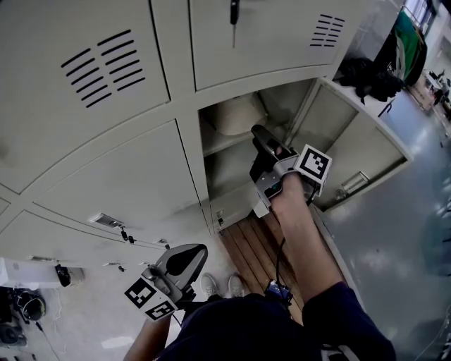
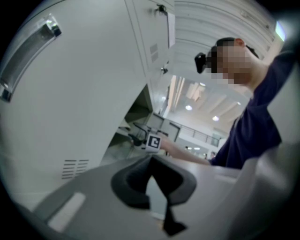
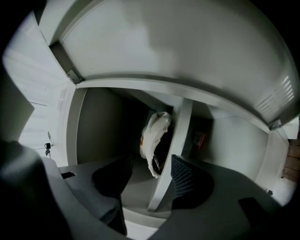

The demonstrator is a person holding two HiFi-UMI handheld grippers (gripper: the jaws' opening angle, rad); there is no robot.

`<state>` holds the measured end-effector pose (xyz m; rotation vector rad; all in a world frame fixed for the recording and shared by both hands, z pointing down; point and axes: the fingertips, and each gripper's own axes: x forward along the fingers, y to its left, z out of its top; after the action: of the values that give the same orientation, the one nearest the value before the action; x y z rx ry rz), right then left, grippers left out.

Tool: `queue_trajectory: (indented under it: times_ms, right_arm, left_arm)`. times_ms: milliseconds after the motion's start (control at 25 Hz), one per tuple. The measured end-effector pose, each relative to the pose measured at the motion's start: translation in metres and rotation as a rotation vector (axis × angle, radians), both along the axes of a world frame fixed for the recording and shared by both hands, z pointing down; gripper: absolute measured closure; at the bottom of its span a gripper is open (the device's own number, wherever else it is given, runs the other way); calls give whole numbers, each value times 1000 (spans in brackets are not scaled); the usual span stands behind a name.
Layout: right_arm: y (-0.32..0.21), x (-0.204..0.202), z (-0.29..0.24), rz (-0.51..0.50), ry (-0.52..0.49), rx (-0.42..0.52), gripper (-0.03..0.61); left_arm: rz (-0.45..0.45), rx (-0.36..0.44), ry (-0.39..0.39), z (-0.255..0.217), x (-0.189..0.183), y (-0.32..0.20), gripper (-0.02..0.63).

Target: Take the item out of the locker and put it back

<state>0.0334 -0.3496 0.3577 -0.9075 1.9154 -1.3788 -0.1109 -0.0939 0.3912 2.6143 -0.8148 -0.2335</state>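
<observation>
A pale, crumpled white item lies on the upper shelf of the open locker. My right gripper reaches into that compartment at shelf height. In the right gripper view its jaws stand open. The white item sits just ahead of them beside the shelf edge, and neither pad touches it. My left gripper hangs low at the left, well away from the locker. Its dark pads meet at the tips with nothing between them.
The locker door stands swung open to the right. Shut locker doors fill the left side. A key hangs in the locker above. Wooden floor slats and the person's shoes lie below. A dark bag rests beyond the door.
</observation>
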Motion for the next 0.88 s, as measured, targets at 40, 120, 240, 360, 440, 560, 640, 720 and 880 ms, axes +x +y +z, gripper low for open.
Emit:
queue_trajectory:
  times_ms: [40,120,240,360,440,560,640,720,880]
  right_arm:
    - [3,1,2,-5,-5,0,351]
    - [11,2,9,-19,-12,-1,351]
    - [26,6,22,-39,-24,-9,351]
    - [43,10,34,-75,-57,-3,362]
    - [55,13,41,-102,-77,9,395]
    - [75,21,45,-136,-107,43,436]
    - [90,26,41,-168,-157,88,493]
    - [103,35,41,-191,-167,125,500]
    - [130,50,40,-226,-149,182,502]
  left_arm:
    - [0,0,-2,0,2,0,611]
    - [-1,-1,-8,0,5,2,611]
    - [1,-2,-20,0,12,4,611]
    - [2,1,-30,0,20,8,611]
    - [2,2,-34,-1,25,11,611]
    - [0,2,-41,0,34,16,611]
    - [-3,3,-47,-1,40,20,611]
    - [-8,7,-53,-2,45,24,611]
    - [-13,16,-65,-5,55,32,611]
